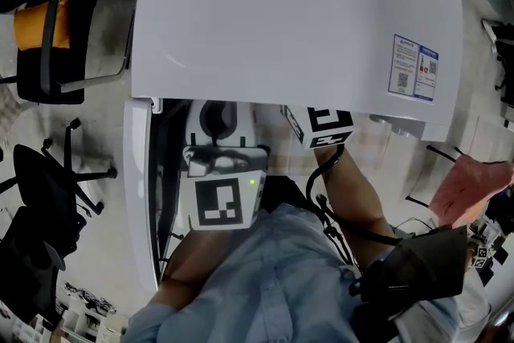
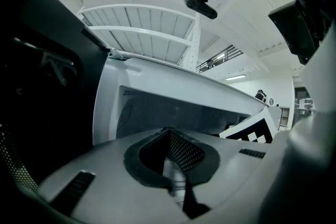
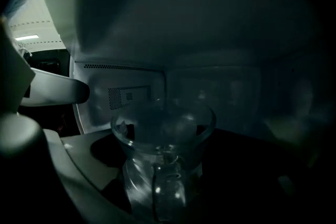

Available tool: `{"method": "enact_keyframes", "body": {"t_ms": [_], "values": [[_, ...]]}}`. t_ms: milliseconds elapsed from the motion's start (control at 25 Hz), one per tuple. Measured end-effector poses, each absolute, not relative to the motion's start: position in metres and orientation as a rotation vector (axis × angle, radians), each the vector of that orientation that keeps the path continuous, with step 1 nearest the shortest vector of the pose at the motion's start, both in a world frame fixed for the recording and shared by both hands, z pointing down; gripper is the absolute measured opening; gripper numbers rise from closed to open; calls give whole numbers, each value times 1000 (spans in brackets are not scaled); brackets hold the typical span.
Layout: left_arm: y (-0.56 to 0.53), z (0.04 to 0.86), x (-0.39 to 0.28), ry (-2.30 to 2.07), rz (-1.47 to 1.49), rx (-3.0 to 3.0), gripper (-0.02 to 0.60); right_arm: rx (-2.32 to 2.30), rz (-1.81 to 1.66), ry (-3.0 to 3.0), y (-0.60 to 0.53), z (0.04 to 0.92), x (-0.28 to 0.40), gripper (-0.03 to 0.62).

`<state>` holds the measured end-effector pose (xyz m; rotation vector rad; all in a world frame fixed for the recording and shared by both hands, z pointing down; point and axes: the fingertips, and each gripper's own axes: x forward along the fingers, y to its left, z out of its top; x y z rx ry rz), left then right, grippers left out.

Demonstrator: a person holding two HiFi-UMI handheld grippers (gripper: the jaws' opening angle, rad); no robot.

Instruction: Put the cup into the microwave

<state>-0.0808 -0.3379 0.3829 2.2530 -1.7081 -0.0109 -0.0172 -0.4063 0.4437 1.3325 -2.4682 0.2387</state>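
Far left in the head view there's a black office chair (image 1: 48, 40) with something orange on it, not part of the action. Next over is the big white microwave oven (image 1: 297, 12), seen from above, with its white door (image 1: 138, 189) swung open on the left side.

The left hand-held gripper (image 1: 217, 144) sits just in front of the opening, right beside that door. In its own view the left hand-held gripper (image 2: 176, 176) has both jaws pressed together with nothing between them, and it's pointing up past the microwave's white edge toward the ceiling.

To the right, only the marker cube (image 1: 321, 127) of the right hand-held gripper sticks out from under the microwave's top. Its own view is dark: the right hand-held gripper (image 3: 157, 189) is clamped on a clear glass cup (image 3: 163, 126), upright, inside the cavity with the perforated vent panel (image 3: 123, 96) behind it. Can't tell if the cup touches the cavity floor.

Further right on the oven top there's a blue-and-white label sticker (image 1: 415, 68).
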Motion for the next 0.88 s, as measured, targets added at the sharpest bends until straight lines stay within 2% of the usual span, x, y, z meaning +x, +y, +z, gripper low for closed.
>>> {"method": "enact_keyframes", "body": {"t_ms": [880], "values": [[-334, 378, -87, -1751, -17, 2258, 6, 1368, 152, -2504, -407, 445, -16, 385]]}}
